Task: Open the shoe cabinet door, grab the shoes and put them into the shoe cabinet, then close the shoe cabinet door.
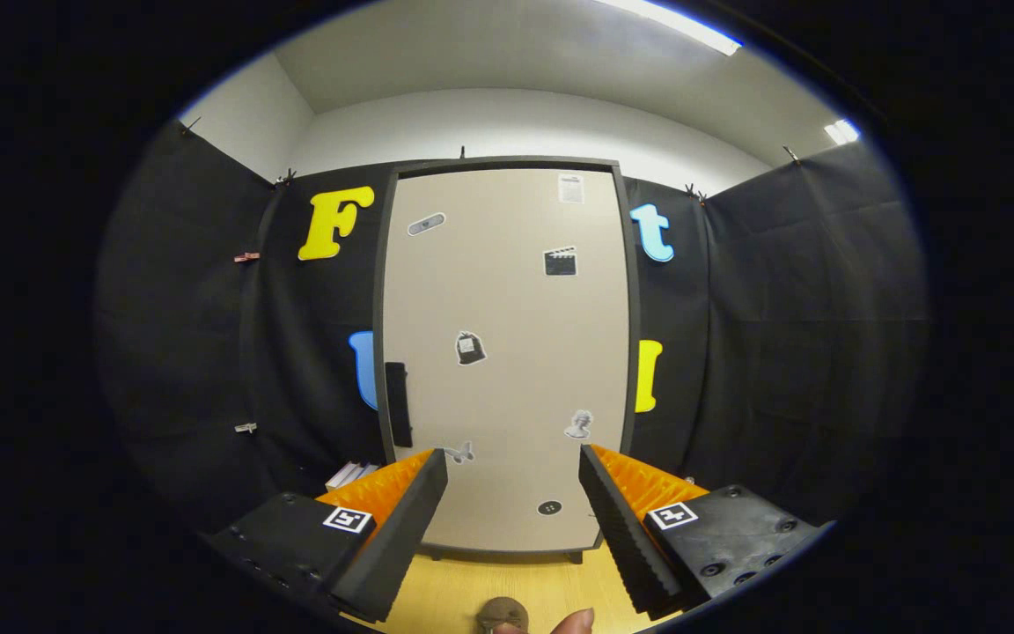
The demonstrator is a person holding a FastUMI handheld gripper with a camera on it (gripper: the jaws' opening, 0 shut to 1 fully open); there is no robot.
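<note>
I am holding the claw (513, 458) released and empty, squared up to the shut shoe cabinet door (507, 352) just ahead, since its dark handle (398, 403) needs pulling first.

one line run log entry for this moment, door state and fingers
phase: approach | shoe cabinet door: shut | handle: on the door's left edge, untouched | gripper: fingers open, nothing between, facing door | shoes: not yet picked up

Bright ceiling light (674, 22), sharp, edges bowed
</note>
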